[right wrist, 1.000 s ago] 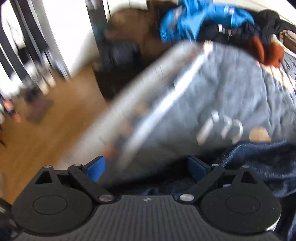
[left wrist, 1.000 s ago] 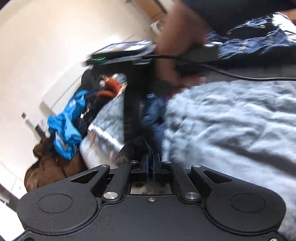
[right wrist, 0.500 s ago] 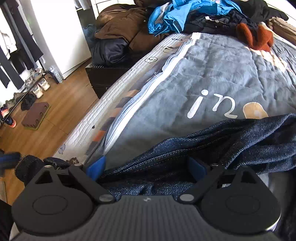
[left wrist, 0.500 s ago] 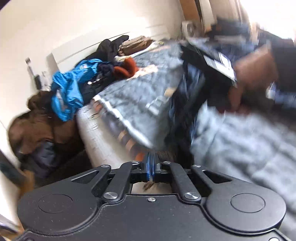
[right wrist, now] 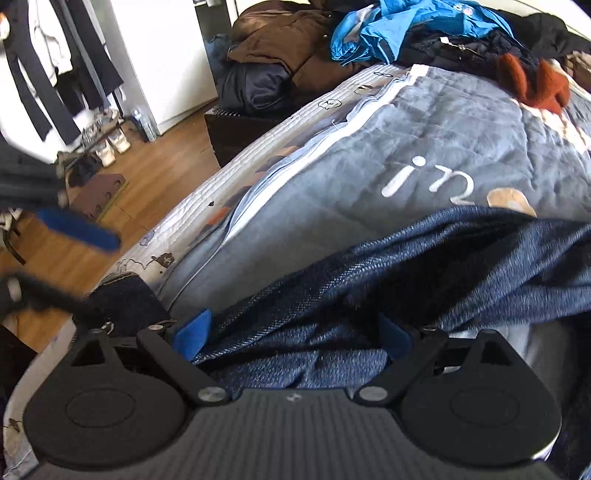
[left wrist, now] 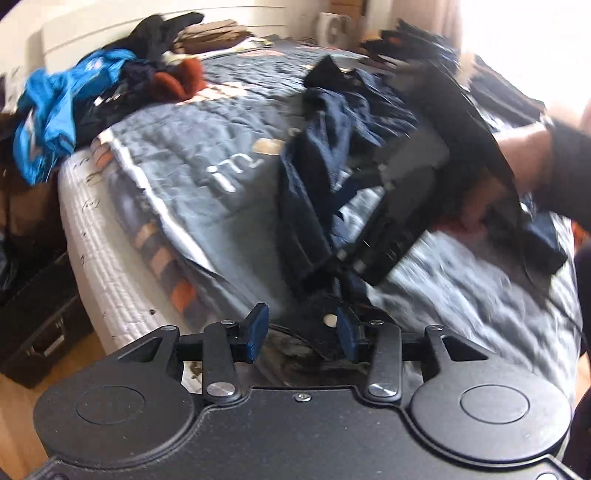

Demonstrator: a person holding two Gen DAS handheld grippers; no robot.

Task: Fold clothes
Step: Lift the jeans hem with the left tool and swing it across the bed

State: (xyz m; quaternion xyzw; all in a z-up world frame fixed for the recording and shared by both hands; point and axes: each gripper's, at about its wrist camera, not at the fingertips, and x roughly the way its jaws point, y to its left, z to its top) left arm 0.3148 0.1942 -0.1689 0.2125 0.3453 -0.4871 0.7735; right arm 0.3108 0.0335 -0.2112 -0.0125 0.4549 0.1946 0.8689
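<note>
Dark blue jeans (left wrist: 306, 192) lie crumpled on the grey blanket (left wrist: 207, 147) of a bed. My left gripper (left wrist: 301, 332) is at the near end of the jeans. Its jaws are opening, with the dark waistband and a metal button (left wrist: 330, 320) between the blue pads, which do not press on it. My right gripper (right wrist: 294, 338) stands wide over the jeans (right wrist: 424, 280), a loose bunch of denim lying between its fingers. In the left wrist view a hand (left wrist: 528, 162) holds the right tool's blurred black body (left wrist: 410, 192) above the denim.
A heap of clothes lies at the bed's far end: a blue jacket (right wrist: 399, 26), a rust knit (right wrist: 532, 85), a brown coat (right wrist: 280, 37). Beside the bed are a black case (left wrist: 40, 332), wooden floor (right wrist: 155, 173) and hanging garments (right wrist: 55, 55).
My left gripper was shut and its jaws now stand apart; its view rolled and swung to take in the whole bed. The right gripper moved over the jeans, and more denim lies between its fingers.
</note>
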